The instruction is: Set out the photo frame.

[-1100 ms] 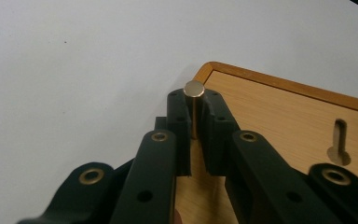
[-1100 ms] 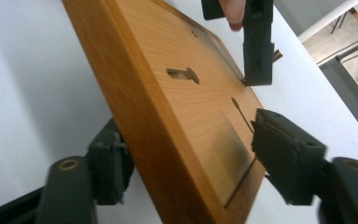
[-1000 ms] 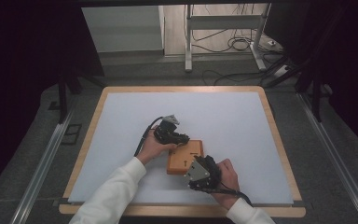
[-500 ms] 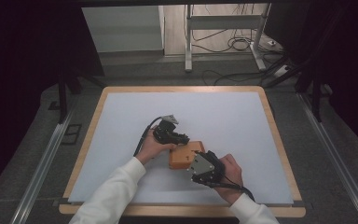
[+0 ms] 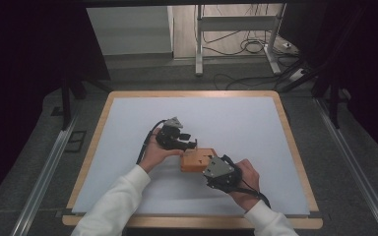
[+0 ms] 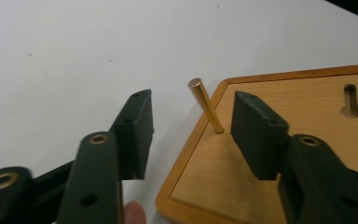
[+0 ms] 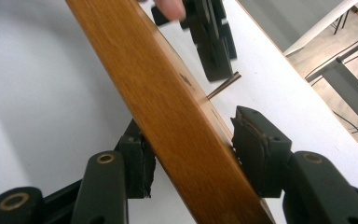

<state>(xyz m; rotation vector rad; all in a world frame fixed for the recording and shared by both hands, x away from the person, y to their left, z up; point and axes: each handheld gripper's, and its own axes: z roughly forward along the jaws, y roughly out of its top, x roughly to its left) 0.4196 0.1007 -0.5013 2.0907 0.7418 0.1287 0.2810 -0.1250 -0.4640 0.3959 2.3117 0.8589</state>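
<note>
Left gripper (image 6: pixel 193 126): your jaws have just been opening and now stand wide apart on either side of the brass pin (image 6: pixel 206 106), touching it on neither side; the pin stands tilted in its hole near the corner of the wooden block (image 6: pixel 270 196).
What that means: by the look of it the pin is seated and let go, so this insertion reads as done; a second hole (image 6: pixel 353 110) farther along the block's top is dark inside, and what it holds cannot be told.
Wooden block: it sits on the white mat (image 5: pixel 128 128), right of centre and towards the near edge, between your two hands in the high view (image 5: pixel 197 160).
Right gripper (image 7: pixel 191 154): your jaws have just been closing and now clamp the block across its thickness, one pad on each broad face, with the block lifted a little and slanted compared with a second ago.
Edges: the block lies well in from the wooden frame (image 5: pixel 295 147) at the right edge.
Open room: the far half of the mat and its left side lie bare, so your left hand (image 5: pixel 153 151) can back away from the pin without meeting anything.
</note>
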